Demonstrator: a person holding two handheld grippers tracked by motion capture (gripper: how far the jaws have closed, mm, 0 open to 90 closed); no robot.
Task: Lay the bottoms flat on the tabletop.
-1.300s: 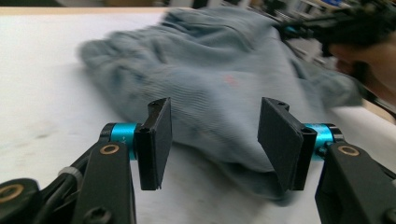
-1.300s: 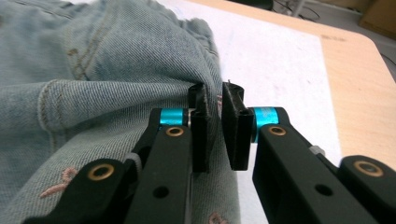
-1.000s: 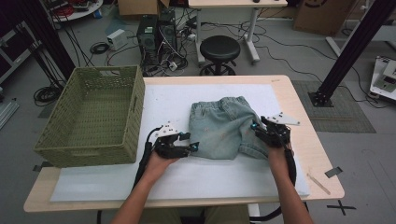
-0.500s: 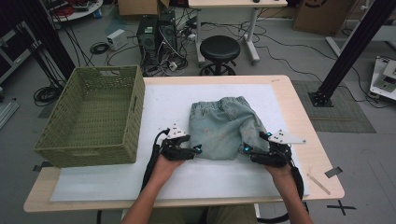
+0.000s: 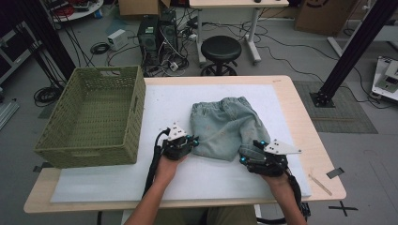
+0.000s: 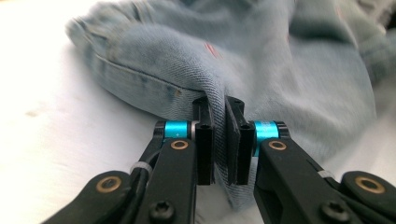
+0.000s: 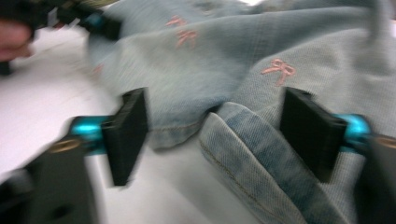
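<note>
1. Now the denim shorts (image 5: 225, 125) lie crumpled on the white mat (image 5: 187, 178), right of the green basket (image 5: 94, 117).
2. Left gripper (image 6: 219, 140) is clamped on their near hem.
3. Right gripper (image 7: 215, 130) has its jaws apart, just been closing, hem between them unpinched.

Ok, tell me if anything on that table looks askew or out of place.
Nothing stands out. The denim garment lies crumpled on the white mat beside the upright basket, its near hem pinched by the left hand-held gripper.
</note>
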